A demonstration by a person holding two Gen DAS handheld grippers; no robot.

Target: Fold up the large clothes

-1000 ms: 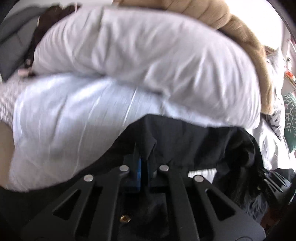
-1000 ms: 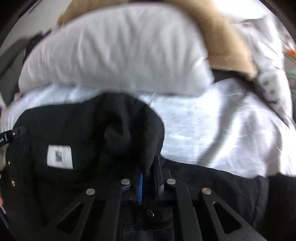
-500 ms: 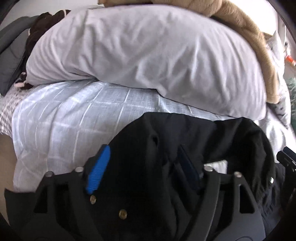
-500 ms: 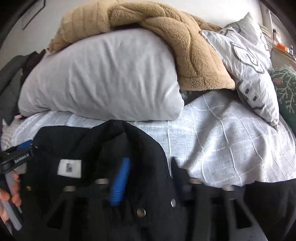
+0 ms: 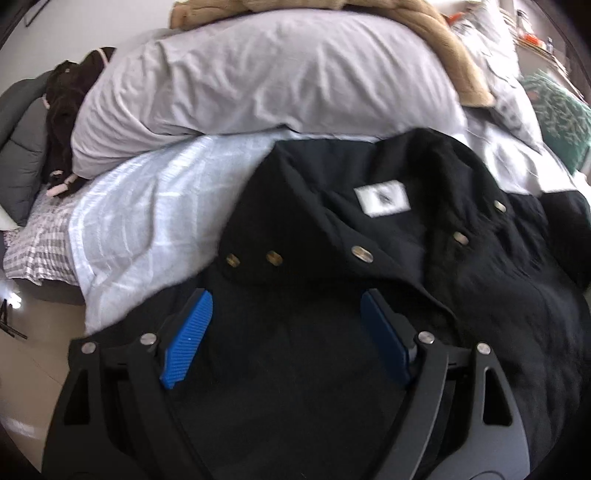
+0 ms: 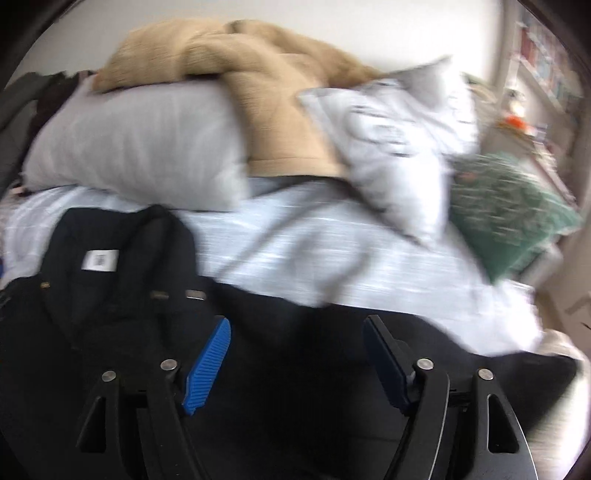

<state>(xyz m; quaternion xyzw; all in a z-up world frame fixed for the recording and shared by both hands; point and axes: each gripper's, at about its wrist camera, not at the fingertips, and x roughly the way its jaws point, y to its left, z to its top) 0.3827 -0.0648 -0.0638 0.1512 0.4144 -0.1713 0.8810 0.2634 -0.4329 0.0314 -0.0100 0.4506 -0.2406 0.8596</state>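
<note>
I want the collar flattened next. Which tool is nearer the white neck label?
Left. The left tool sits just below the white label. The right tool sits lower and off to the label's right.

A bed (image 5: 122, 221) in pale checked linen stands on a light floor (image 5: 33, 373) against a white wall (image 6: 424, 33).

Count: black jacket (image 5: 461, 266) 1; white label (image 5: 382, 199) 1; snap buttons (image 5: 362, 254) 5; grey pillow (image 5: 266, 74) 1; tan blanket (image 6: 266, 96) 1; printed cushion (image 6: 399, 136) 1; green cushion (image 6: 509, 218) 1
</note>
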